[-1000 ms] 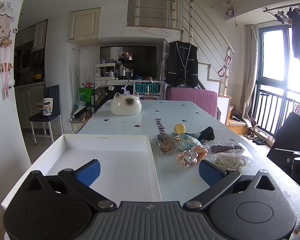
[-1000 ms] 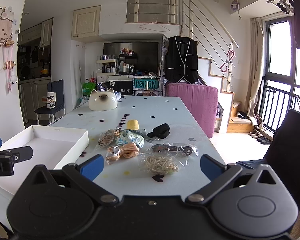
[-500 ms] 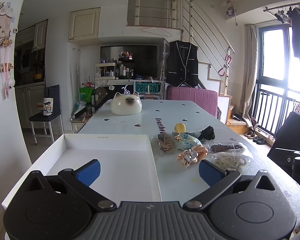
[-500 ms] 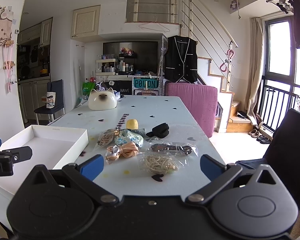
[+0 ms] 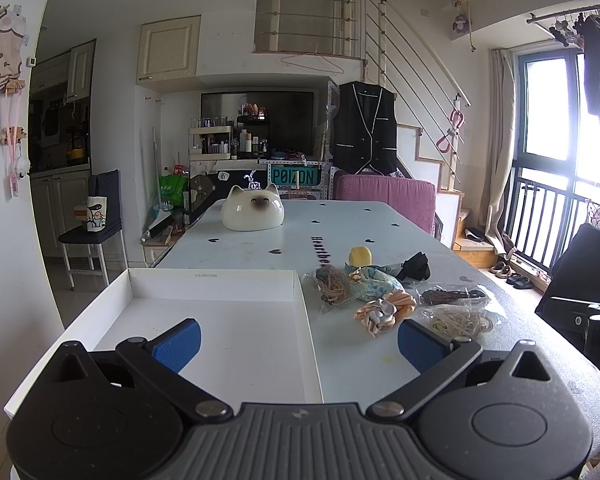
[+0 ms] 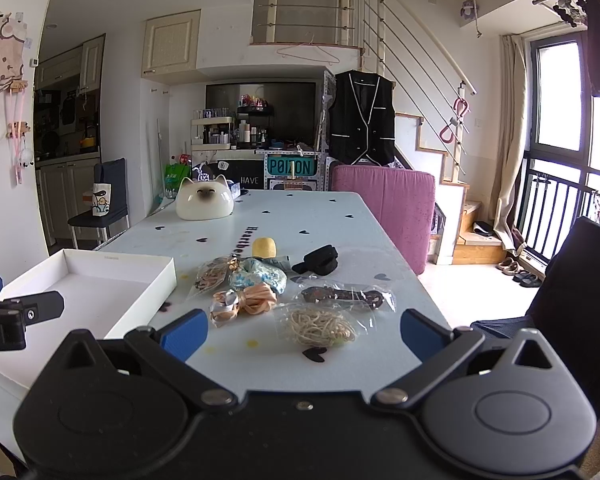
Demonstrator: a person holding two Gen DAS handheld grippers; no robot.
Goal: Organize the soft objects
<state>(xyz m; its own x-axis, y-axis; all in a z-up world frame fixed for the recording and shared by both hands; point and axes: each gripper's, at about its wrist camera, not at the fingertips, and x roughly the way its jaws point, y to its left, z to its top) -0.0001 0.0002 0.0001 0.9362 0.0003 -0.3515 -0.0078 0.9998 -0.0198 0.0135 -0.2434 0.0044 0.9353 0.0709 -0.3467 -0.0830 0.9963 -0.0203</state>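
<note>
Both grippers, left gripper (image 5: 296, 338) and right gripper (image 6: 304, 330), hover with jaws spread wide, holding nothing. The bagged beige hair ties (image 6: 320, 326) lie between the right jaws; the white tray (image 5: 220, 280) sits ahead of the left.

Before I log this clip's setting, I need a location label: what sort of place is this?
Most likely a lived-in loft apartment, at a dining table. A staircase climbs to an upper level, a black vest hangs by it, and a kitchen opens at the far left.
</note>
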